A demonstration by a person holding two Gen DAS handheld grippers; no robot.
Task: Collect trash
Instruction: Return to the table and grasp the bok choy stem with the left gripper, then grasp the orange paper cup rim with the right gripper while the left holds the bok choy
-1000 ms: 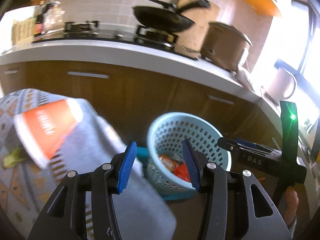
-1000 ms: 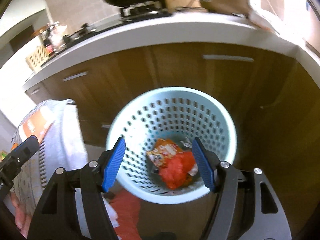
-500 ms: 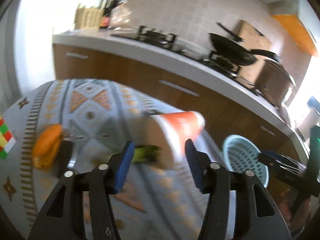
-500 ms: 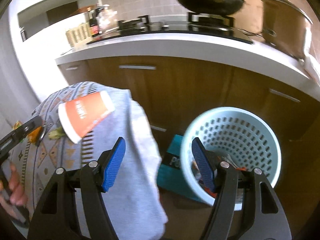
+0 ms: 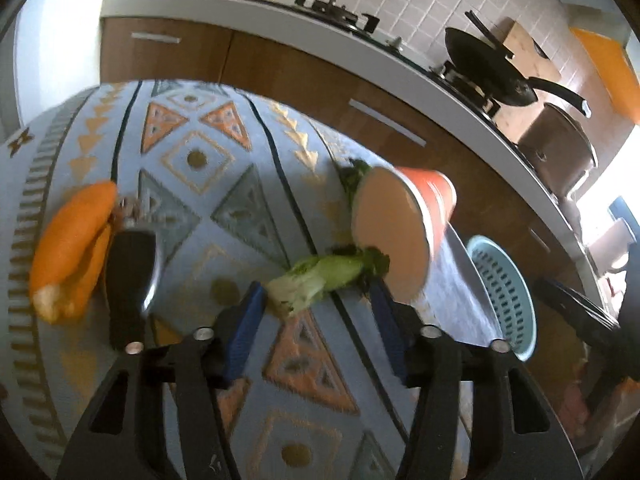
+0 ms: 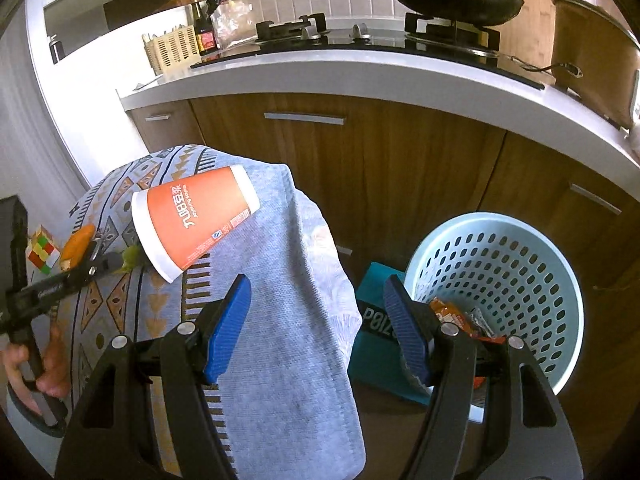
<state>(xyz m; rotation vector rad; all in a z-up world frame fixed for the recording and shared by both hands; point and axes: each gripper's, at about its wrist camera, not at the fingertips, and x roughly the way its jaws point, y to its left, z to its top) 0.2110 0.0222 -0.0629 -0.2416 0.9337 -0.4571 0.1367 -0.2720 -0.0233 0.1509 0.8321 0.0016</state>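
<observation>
Tongs first: the left gripper (image 5: pixel 316 332) hangs with its blue pads apart and nothing between them, and the lettuce scrap (image 5: pixel 320 280) lies just ahead in the gap, its long axis running across the opening, pale cut stem toward the left pad. The right gripper (image 6: pixel 316 328), also apart and empty, hovers off the table's edge beside the basket (image 6: pixel 560 264), so the left is much nearer. Touching the scrap's leafy end is a tipped paper cup (image 5: pixel 404 232), smooth and tapered, near the edge of the woven patterned cloth (image 5: pixel 200 160). The perforated plastic basket already holds wrappers (image 6: pixel 452 312). Orange peel (image 5: pixel 68 248) sits farther left.
</observation>
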